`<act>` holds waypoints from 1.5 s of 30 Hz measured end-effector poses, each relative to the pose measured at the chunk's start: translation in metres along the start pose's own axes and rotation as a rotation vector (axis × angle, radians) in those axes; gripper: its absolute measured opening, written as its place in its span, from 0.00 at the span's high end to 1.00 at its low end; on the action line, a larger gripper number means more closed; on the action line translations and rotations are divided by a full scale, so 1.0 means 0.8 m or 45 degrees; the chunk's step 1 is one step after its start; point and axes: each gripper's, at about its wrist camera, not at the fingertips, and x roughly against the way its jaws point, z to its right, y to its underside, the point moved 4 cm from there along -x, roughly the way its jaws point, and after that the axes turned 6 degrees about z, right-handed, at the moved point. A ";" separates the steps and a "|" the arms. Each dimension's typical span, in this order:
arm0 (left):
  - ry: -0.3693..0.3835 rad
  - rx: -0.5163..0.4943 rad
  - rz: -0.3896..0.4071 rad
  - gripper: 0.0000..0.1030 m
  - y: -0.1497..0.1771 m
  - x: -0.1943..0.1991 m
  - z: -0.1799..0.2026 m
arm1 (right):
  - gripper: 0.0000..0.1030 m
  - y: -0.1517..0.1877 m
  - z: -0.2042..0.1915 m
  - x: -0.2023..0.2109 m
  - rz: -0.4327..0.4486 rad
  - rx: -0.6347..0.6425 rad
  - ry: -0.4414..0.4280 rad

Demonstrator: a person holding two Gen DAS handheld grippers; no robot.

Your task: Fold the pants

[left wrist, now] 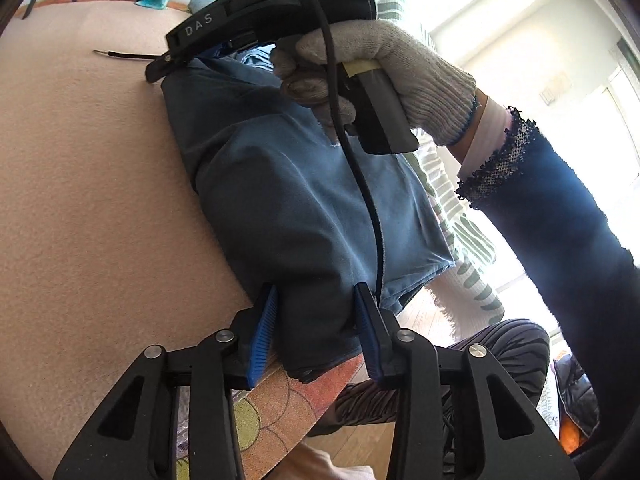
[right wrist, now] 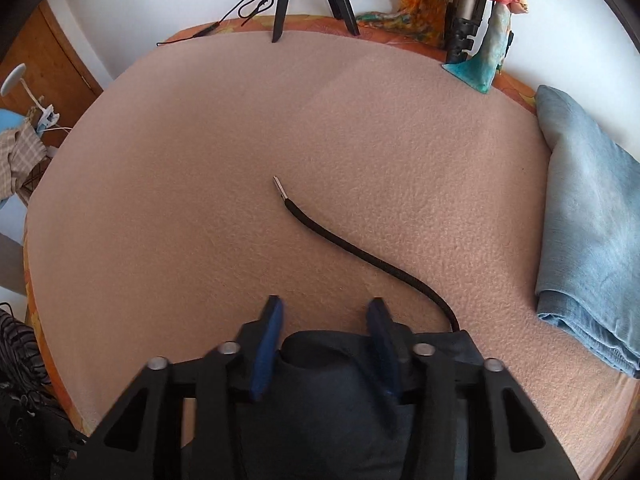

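Dark blue pants lie folded into a thick bundle on the pink blanket. My left gripper is shut on the bundle's near end at the table edge, and cloth fills the gap between its blue pads. A gloved hand holds my right gripper at the bundle's far corner. In the right wrist view the right gripper is shut on a bulge of the pants. The pants' black drawstring trails out across the blanket.
Folded light blue jeans lie at the blanket's right edge. Tripod legs and colourful cloths stand at the far edge. A green striped cloth, the person's patterned trouser leg and wooden floor lie beyond the near edge.
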 end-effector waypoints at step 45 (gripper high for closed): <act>-0.075 -0.418 0.019 0.59 -0.016 0.020 0.083 | 0.40 0.317 0.078 0.253 0.384 -0.860 0.363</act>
